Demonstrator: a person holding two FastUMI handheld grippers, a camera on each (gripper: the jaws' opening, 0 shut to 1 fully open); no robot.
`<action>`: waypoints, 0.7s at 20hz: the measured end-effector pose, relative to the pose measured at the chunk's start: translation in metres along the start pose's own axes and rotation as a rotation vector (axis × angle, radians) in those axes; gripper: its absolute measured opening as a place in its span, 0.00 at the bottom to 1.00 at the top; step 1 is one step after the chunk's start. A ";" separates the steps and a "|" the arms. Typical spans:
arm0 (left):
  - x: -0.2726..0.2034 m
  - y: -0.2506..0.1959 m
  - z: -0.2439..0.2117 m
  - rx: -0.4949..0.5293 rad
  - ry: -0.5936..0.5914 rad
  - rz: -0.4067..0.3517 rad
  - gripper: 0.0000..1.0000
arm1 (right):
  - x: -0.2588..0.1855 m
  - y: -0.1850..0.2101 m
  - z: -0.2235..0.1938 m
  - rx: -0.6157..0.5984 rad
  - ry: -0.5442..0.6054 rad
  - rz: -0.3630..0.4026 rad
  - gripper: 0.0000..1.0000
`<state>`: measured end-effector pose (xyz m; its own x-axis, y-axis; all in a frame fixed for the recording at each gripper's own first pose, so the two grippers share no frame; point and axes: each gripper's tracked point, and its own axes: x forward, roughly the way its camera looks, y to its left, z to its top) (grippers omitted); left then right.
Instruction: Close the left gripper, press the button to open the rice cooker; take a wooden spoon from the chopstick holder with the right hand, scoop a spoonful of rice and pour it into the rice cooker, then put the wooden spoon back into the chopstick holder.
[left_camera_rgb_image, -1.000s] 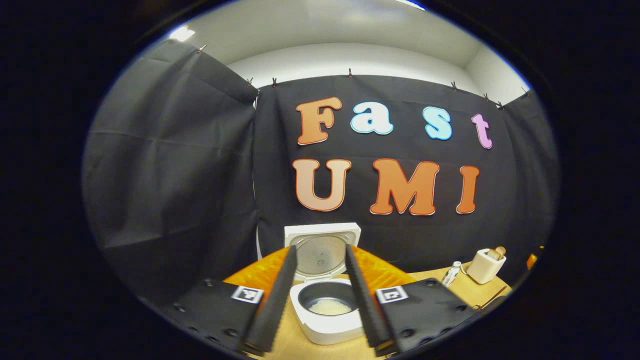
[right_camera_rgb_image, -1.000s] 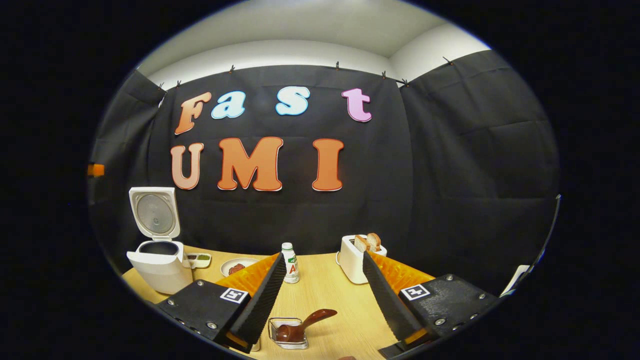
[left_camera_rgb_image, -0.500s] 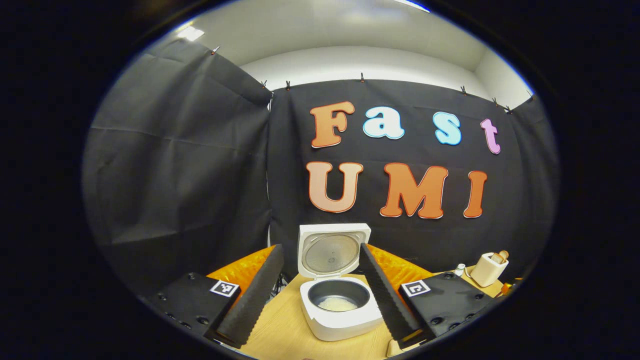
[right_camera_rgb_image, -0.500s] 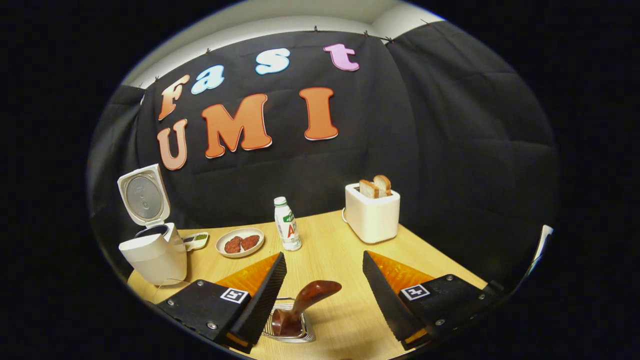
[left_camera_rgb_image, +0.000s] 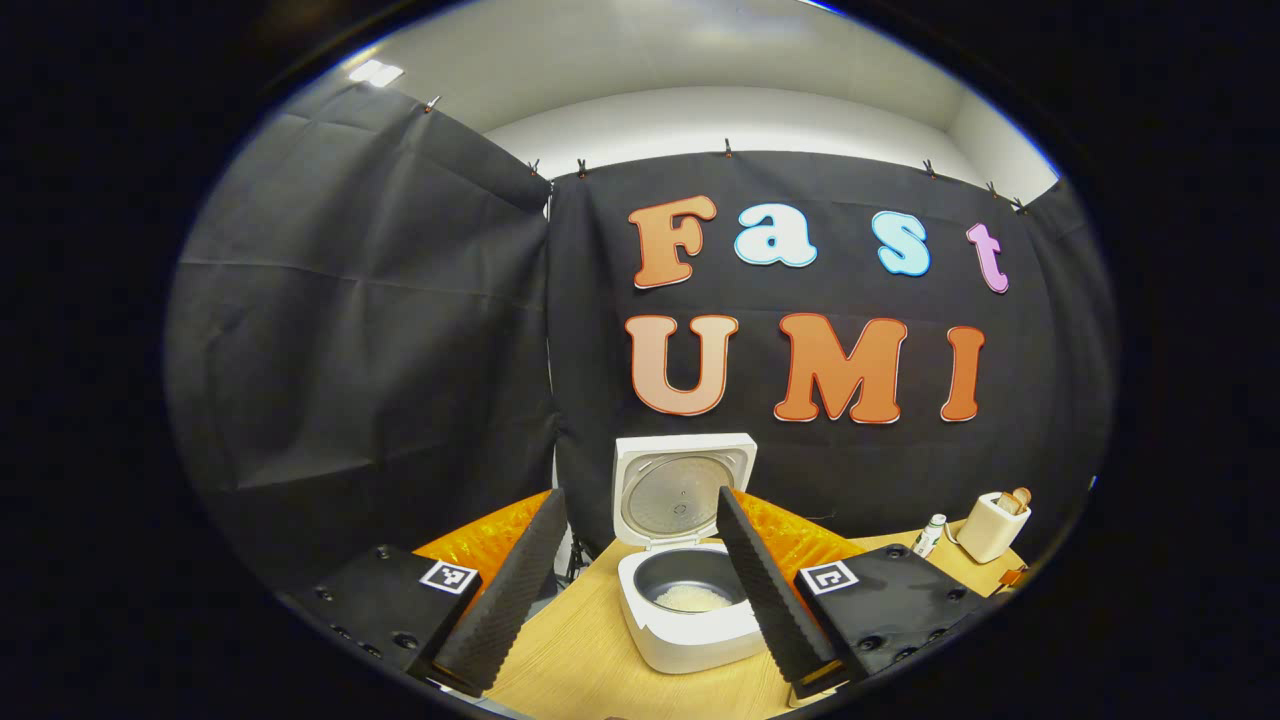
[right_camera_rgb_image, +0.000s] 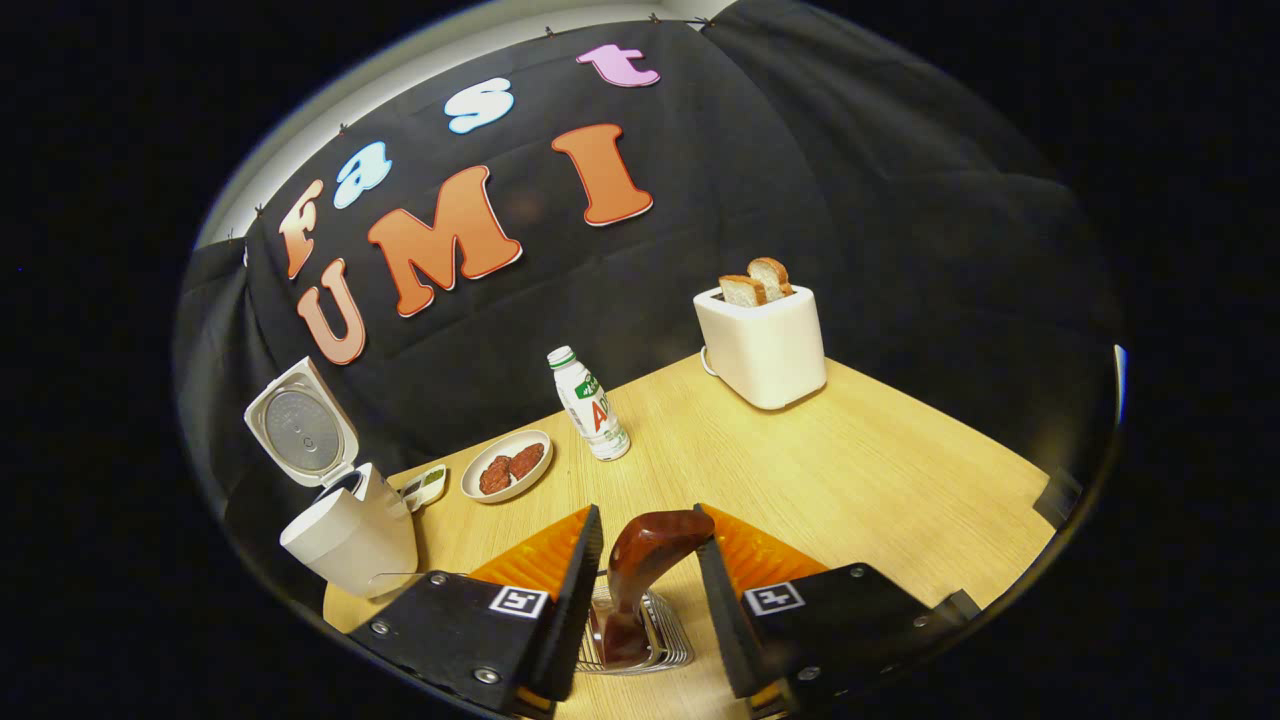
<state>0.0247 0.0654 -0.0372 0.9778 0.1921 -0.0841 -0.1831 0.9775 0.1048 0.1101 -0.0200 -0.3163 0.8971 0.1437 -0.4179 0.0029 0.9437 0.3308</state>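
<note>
In the left gripper view the white rice cooker (left_camera_rgb_image: 690, 640) stands with its lid (left_camera_rgb_image: 683, 490) up and some rice (left_camera_rgb_image: 690, 598) in the pot. My left gripper (left_camera_rgb_image: 640, 494) hangs in front of it, open and holding nothing. In the right gripper view the dark wooden spoon (right_camera_rgb_image: 650, 560) stands in the wire chopstick holder (right_camera_rgb_image: 672, 648). My right gripper (right_camera_rgb_image: 648, 512) sits around the handle with its fingers drawn in close. The right finger touches the handle; I cannot tell whether the left one does. The open rice cooker (right_camera_rgb_image: 350, 530) is far left.
On the wooden table (right_camera_rgb_image: 850, 470) stand a small bottle (right_camera_rgb_image: 590, 403), a plate of reddish-brown food (right_camera_rgb_image: 507, 465), a small dish (right_camera_rgb_image: 425, 485) and a white toaster (right_camera_rgb_image: 765, 340) with bread. Toaster (left_camera_rgb_image: 988, 525) and bottle (left_camera_rgb_image: 932, 533) sit far right of the left gripper.
My right gripper has tipped down over the holder and its fingers have narrowed from wide apart to close around the spoon handle. The left gripper has shifted slightly and stays open.
</note>
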 end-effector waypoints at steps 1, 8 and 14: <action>0.000 0.002 -0.001 -0.003 0.003 0.005 1.00 | -0.002 0.002 -0.001 0.044 0.010 0.011 0.45; -0.003 0.005 -0.007 -0.016 0.022 0.013 1.00 | 0.003 0.013 -0.003 0.218 0.041 0.003 0.11; -0.009 0.004 -0.005 -0.007 0.021 0.011 1.00 | -0.006 0.029 0.012 0.137 0.012 -0.007 0.02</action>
<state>0.0151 0.0678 -0.0415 0.9732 0.2050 -0.1041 -0.1950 0.9758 0.0990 0.1101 0.0031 -0.2943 0.8914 0.1418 -0.4304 0.0701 0.8952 0.4401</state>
